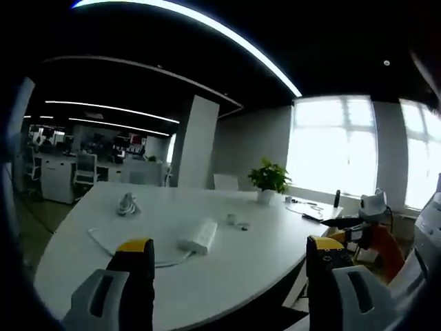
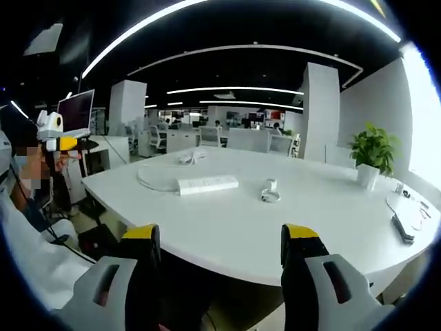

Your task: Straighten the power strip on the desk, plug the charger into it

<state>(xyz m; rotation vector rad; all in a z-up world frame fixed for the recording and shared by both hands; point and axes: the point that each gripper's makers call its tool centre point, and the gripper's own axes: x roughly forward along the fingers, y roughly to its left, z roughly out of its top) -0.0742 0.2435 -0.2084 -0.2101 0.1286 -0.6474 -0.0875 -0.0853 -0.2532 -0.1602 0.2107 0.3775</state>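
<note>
In your left gripper view, your left gripper (image 1: 231, 258) has its two yellow-tipped jaws standing wide apart with nothing between them, hanging above the near edge of the white desk (image 1: 227, 276). The power strip (image 1: 198, 236) lies on the desk ahead of you, a white block set at a slant, with its white cable (image 1: 110, 247) sweeping out to the left in a wide curve. Just beyond the strip, slightly to the right, sits the small white charger (image 1: 238, 222) with its cord bunched beside it; the two are near each other but apart. A bundle of white cord (image 1: 127, 203) rests farther back on the left of the desk. A potted plant (image 1: 269, 181) stands at the far edge by the bright windows, and your right gripper (image 1: 365, 221) shows at the right side, off the desk.

In your right gripper view, your right gripper (image 2: 220, 252) is likewise spread open and empty, held short of the desk (image 2: 227, 241) edge. The power strip (image 2: 207, 184) lies across the middle of the desk, its cable (image 2: 148, 181) looping off to the left. The charger (image 2: 269, 192) sits to the right of it, well clear of the strip. The plant (image 2: 372, 155) stands at the far right, and a dark flat object (image 2: 403, 229) lies near the right edge; you cannot tell what it is
</note>
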